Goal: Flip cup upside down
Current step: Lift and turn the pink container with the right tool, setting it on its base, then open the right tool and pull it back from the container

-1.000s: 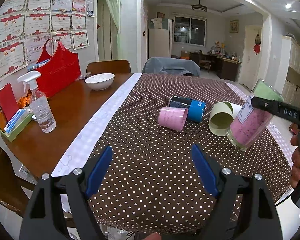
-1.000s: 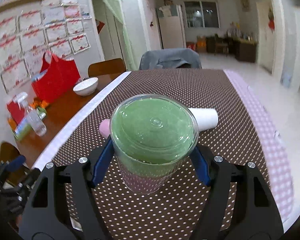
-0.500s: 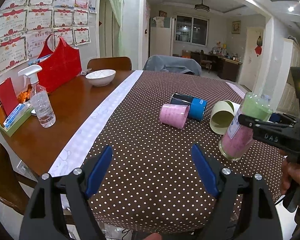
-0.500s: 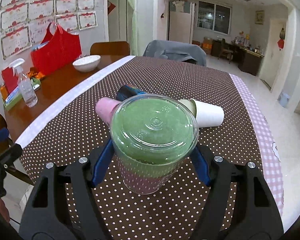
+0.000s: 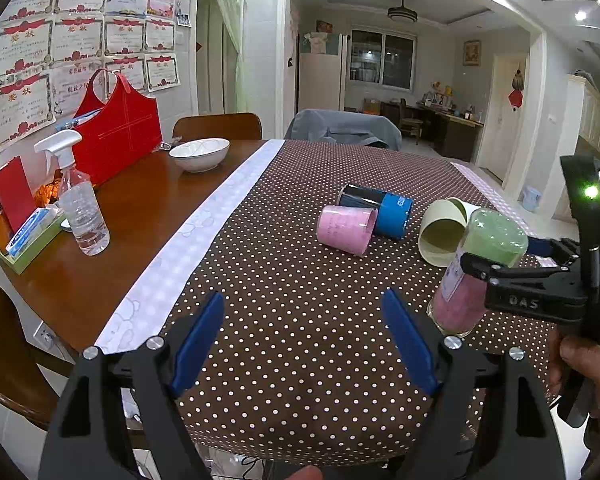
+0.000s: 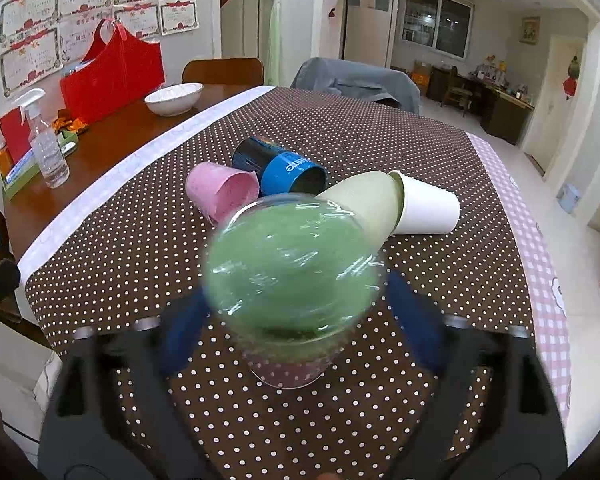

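Observation:
A clear plastic cup (image 6: 292,268) with a green base and a pink lower part stands upside down, rim on the dotted tablecloth (image 6: 340,128). It also shows in the left wrist view (image 5: 476,272), at the right. My right gripper (image 6: 296,332) is open, its blue pads either side of the cup and apart from it; the view is blurred. In the left wrist view the right gripper (image 5: 536,276) still reaches around the cup. My left gripper (image 5: 304,344) is open and empty above the table's near edge.
A pink cup (image 5: 346,230), a black and blue cup (image 5: 376,210) and a pale green cup (image 5: 444,232) lie on their sides mid-table. A white cup (image 6: 428,204) lies by the green one. A spray bottle (image 5: 82,204), white bowl (image 5: 199,154) and red bag (image 5: 116,132) stand at the left.
The right gripper lowered the tilted cup onto the tablecloth, base up, then opened its fingers and let go. The left gripper stayed open and in place.

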A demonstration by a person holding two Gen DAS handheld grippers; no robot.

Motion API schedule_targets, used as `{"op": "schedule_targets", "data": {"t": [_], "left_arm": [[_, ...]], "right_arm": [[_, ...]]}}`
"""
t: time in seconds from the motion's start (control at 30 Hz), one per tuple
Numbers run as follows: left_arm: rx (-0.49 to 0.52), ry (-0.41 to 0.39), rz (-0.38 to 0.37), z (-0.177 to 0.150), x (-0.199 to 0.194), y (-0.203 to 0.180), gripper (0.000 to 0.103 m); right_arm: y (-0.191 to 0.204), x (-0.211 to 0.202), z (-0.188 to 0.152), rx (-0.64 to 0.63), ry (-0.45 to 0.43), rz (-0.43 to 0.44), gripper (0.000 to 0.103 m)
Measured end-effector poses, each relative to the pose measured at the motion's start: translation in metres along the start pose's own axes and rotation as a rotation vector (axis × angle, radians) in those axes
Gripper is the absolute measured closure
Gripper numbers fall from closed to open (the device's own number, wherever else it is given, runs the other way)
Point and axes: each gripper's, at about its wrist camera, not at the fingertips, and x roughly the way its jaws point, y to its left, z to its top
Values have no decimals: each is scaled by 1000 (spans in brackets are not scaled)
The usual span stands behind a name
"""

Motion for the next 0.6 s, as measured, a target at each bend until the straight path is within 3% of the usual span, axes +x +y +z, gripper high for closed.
{"op": "schedule_targets", "data": {"t": [0.6], "left_arm": [[26,-42,3,12,-16,-15,23]], "right_arm": [[-22,-51,9,122,-108,81,6]]}}
